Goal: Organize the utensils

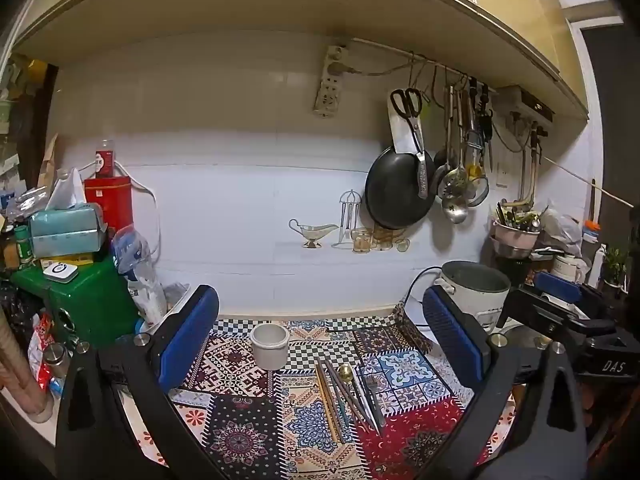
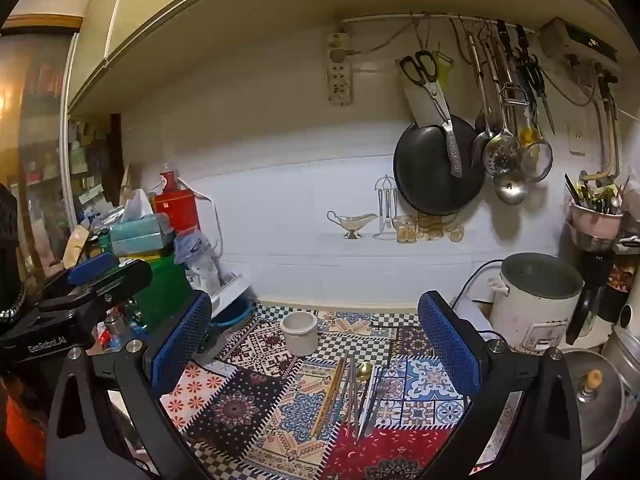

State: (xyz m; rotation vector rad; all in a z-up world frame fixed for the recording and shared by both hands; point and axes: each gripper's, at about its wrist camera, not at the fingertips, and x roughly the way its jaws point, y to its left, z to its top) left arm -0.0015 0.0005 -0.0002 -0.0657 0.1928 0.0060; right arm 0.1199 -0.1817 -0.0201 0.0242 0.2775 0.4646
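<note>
The utensils [image 1: 347, 394] lie bundled on the patterned mat [image 1: 240, 412], just in front of the white cup [image 1: 270, 345], probably their holder (it looks empty). The left gripper [image 1: 320, 344] and right gripper [image 2: 316, 350] hover short of the cup, jaws spread wide, holding nothing.

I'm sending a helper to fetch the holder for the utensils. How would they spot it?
Find the patchwork-patterned mat on the counter. Near its back edge stands a small pale round cup, upright and empty, just behind the loose pile of utensils. It is the only plain, unpatterned thing on the mat.
</note>
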